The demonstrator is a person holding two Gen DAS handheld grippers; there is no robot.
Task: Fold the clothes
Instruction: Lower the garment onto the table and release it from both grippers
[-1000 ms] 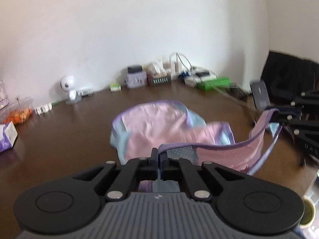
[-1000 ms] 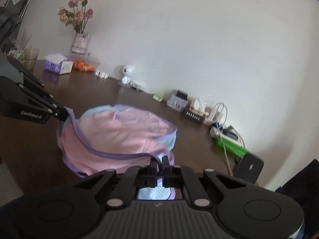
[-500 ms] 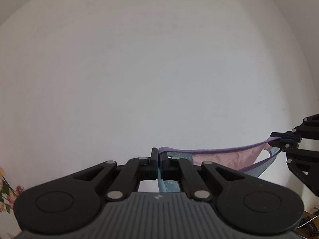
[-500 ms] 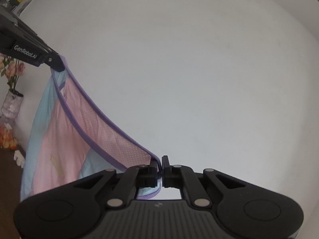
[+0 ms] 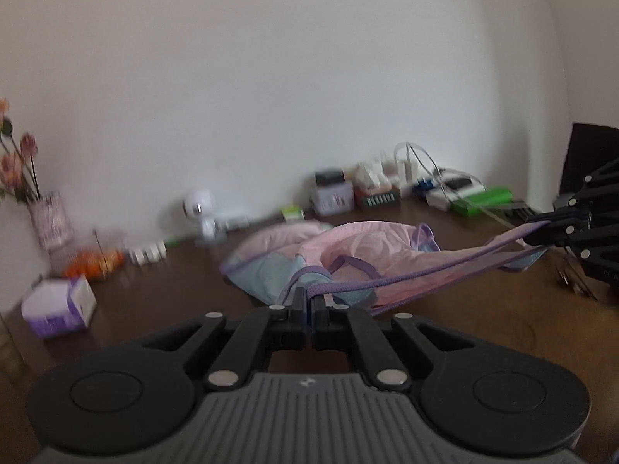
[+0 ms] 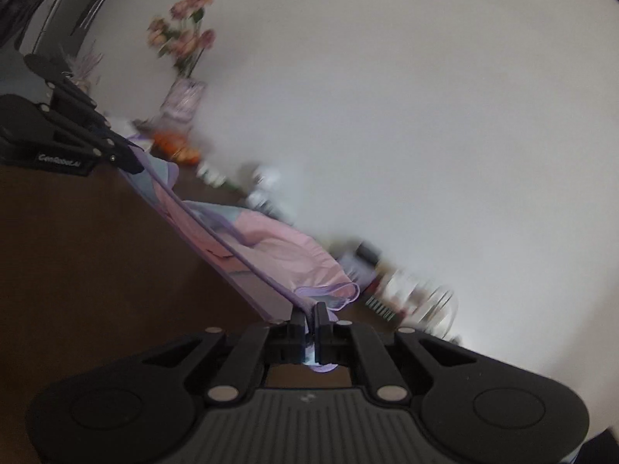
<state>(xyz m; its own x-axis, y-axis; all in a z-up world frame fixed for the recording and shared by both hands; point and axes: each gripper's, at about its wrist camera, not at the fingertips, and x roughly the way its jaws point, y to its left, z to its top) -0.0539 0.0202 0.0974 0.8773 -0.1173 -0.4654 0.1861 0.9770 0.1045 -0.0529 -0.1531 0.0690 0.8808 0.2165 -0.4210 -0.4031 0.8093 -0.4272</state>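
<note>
A pink and light blue garment (image 5: 359, 247) with purple trim lies partly on the dark wooden table (image 5: 464, 321). Its purple waistband is stretched taut between both grippers. My left gripper (image 5: 308, 297) is shut on one end of the waistband. My right gripper (image 6: 308, 311) is shut on the other end; it also shows in the left wrist view (image 5: 541, 232) at the right. In the right wrist view the garment (image 6: 278, 251) trails away over the table toward the left gripper (image 6: 131, 164). Both views are blurred.
Along the wall stand a flower vase (image 5: 50, 216), a tissue box (image 5: 58, 305), an orange snack container (image 5: 93, 263), a small white camera (image 5: 201, 212), and boxes, chargers and cables (image 5: 406, 189). A dark chair (image 5: 588, 162) is at the right.
Half a second ago both grippers held the garment up in the air against the wall. Now they have come down, and the garment's body rests on the table again.
</note>
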